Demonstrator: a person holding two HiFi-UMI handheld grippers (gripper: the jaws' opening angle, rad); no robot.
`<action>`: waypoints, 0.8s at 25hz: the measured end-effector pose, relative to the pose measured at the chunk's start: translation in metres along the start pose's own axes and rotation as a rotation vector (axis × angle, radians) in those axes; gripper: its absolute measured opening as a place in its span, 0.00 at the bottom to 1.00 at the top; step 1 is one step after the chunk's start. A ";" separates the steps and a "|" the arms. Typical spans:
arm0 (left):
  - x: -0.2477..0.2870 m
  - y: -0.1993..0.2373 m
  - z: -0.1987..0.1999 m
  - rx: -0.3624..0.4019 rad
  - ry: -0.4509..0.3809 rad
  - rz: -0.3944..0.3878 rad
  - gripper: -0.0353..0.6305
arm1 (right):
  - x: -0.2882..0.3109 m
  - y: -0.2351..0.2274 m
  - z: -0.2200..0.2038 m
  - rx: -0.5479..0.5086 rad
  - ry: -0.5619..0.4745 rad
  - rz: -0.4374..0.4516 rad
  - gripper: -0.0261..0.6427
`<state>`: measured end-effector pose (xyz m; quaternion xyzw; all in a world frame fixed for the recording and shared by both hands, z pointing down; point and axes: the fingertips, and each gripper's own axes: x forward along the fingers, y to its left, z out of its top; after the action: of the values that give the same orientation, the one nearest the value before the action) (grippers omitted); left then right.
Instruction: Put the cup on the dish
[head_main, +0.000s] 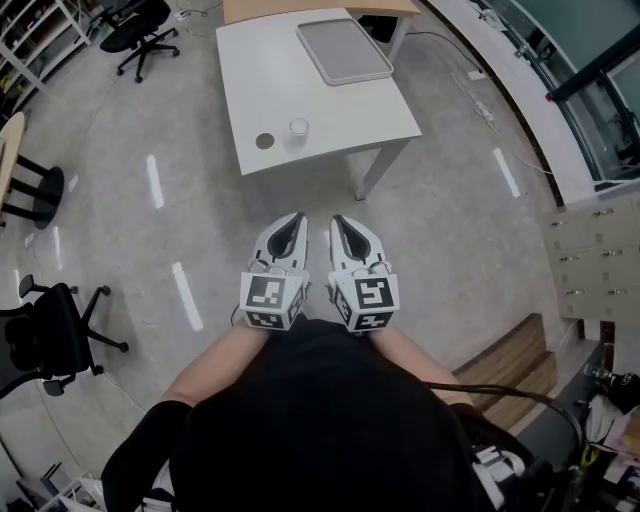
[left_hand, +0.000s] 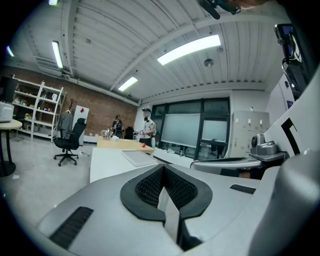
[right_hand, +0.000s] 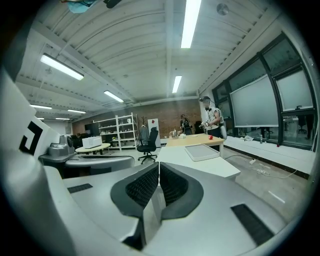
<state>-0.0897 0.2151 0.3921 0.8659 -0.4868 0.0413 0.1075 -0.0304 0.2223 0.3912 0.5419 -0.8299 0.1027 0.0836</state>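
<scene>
Head view shows the cup standing near the front edge of the white table, with the small dark dish just beside it on its left, apart from it. Both lie well ahead of the two claws, which are held side by side close to the person's body. The left claw and right claw are each closed tight with nothing between the jaws. The cup sits almost straight ahead of the left claw, so that hand looks slightly better lined up.
</scene>
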 end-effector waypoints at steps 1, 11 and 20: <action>0.002 0.004 0.002 -0.001 -0.002 -0.003 0.06 | 0.004 0.001 0.001 -0.002 0.002 0.000 0.06; 0.007 0.046 0.008 -0.016 -0.019 -0.020 0.06 | 0.039 0.027 0.007 -0.023 0.004 0.003 0.06; -0.002 0.065 0.009 -0.032 -0.022 -0.004 0.06 | 0.050 0.043 0.012 -0.031 0.007 0.013 0.06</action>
<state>-0.1460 0.1816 0.3921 0.8653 -0.4870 0.0237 0.1159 -0.0901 0.1922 0.3888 0.5349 -0.8345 0.0924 0.0942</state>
